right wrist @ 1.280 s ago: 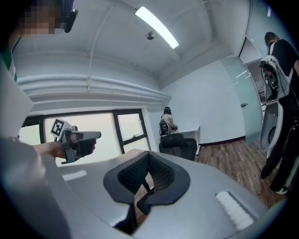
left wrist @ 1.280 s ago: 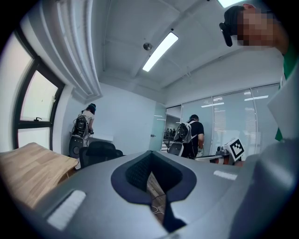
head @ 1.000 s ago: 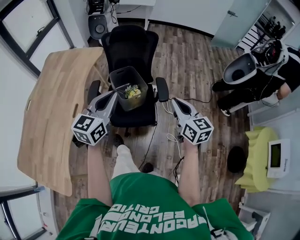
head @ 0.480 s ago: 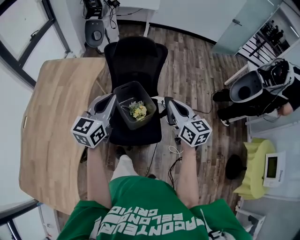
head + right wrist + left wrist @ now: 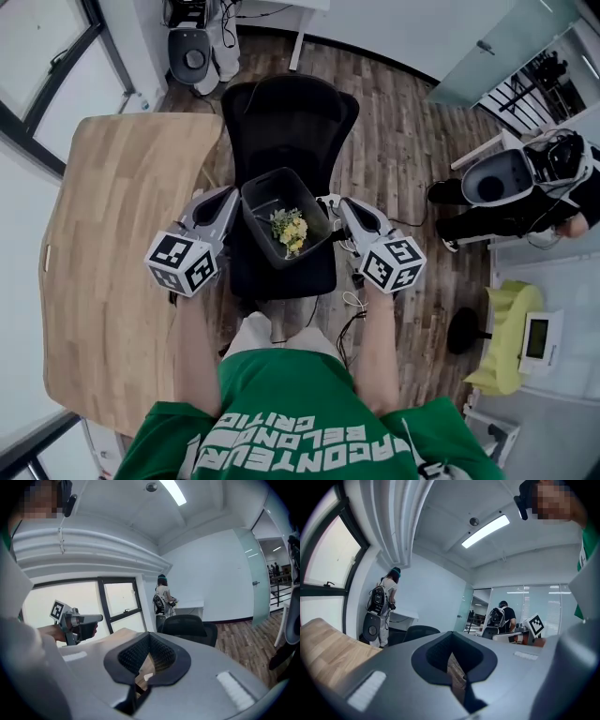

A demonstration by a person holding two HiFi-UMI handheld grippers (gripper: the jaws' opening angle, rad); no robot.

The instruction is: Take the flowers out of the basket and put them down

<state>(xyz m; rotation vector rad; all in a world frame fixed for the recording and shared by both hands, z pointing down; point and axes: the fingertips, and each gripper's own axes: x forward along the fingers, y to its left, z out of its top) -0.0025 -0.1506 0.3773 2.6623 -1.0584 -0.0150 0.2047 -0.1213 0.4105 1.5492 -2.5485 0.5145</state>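
Observation:
A dark grey basket (image 5: 267, 197) stands on the seat of a black office chair (image 5: 291, 117). A bunch of yellow and white flowers (image 5: 291, 231) lies inside it, toward its near right side. My left gripper (image 5: 228, 195) is at the basket's left wall and my right gripper (image 5: 338, 202) at its right wall, both close against it. In the left gripper view the left gripper (image 5: 454, 667) has its jaws together with nothing between them. The right gripper (image 5: 143, 667) looks the same in the right gripper view. The basket does not show in either gripper view.
A light wooden table (image 5: 112, 244) fills the left side, close to the chair. Cables (image 5: 352, 305) trail on the plank floor under the right arm. A person (image 5: 525, 183) with equipment is at the right, and a yellow stool (image 5: 511, 352) stands near them.
In the head view the chair and basket have slid lower and to the right, nearer to me. Both grippers stay shut on either side of the basket.

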